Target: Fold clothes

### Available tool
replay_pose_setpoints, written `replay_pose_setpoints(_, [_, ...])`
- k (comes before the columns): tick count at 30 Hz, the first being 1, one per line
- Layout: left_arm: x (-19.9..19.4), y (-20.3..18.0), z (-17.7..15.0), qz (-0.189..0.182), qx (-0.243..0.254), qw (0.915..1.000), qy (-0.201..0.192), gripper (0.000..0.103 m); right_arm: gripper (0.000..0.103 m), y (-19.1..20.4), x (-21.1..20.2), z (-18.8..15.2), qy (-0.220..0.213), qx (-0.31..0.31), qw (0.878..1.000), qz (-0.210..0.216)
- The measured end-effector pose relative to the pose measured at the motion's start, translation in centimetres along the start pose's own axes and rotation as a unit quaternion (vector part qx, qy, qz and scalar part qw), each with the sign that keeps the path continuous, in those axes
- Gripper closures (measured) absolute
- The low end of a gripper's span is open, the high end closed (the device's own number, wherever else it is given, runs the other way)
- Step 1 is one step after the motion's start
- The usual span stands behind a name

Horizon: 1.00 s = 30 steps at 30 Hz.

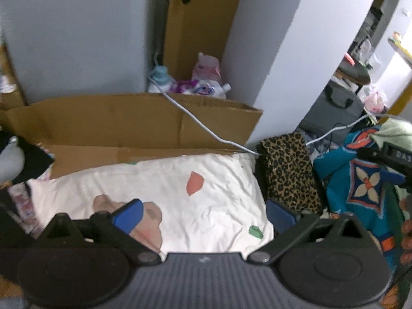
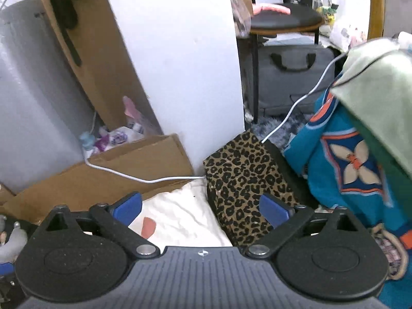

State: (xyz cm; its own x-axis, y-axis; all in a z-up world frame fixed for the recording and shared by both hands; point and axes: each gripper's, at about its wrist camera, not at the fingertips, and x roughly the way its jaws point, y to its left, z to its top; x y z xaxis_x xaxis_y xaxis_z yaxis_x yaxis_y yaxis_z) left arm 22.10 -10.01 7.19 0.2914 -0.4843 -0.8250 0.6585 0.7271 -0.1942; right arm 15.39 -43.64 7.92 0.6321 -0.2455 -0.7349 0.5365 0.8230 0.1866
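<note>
1. Left gripper (image 1: 203,215): jaws spread wide, blue pads (image 1: 128,215) clear of everything, nothing between them. It hangs above the white cloth (image 1: 180,193), not touching it.
2. Right gripper (image 2: 200,209): jaws likewise wide apart and empty, held above the seam where the white cloth meets the leopard-print garment (image 2: 244,180).
3. White cloth: lies flat and spread out, lightly creased, printed with salmon, pink and green patches. Its far edge runs along a flattened cardboard box (image 1: 134,123).
4. Leopard-print garment: folded into a neat rectangular stack, just beside the right edge of the white cloth; whether the two touch, I cannot tell.
5. Teal patterned garment (image 2: 355,170): to the right of the leopard stack, heaped, with a flower motif in cream, navy and orange. A pale green cloth (image 2: 373,90) lies draped over its top.
6. White cable (image 1: 195,121): runs across the cardboard and ends at the back of the leopard stack.
7. Background: bottles and pouches (image 1: 203,87) behind the cardboard in the corner; a grey bag (image 2: 291,77) under a round black stool (image 2: 285,20).
</note>
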Motion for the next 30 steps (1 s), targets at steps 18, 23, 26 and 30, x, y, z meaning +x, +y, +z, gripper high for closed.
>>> replay_pose_setpoints(18, [-20.6,1.9,-1.3,0.037,-0.061,0.9965,-0.042,0.001,0.001,2.3,-20.0,0.3,-0.02,-0.03,0.996,0.078])
replay_pose_setpoints(23, [-23.9,2.1,-3.6,0.055,-0.06,0.9943,-0.069,0.001,0.001,2.8,-22.5,-1.0,-0.033,-0.071,0.992,0.096])
replay_pose_setpoints(26, [-25.2,2.3,-5.5,0.066,-0.046,0.994,-0.074,0.001,0.001,2.4,-23.4,-1.9,-0.034,-0.074,0.991,0.11])
replay_pose_setpoints(30, [-26.9,2.4,-8.5,0.073,-0.052,0.9929,-0.079,0.001,0.001,1.5,-24.8,-3.4,-0.042,-0.08,0.988,0.123])
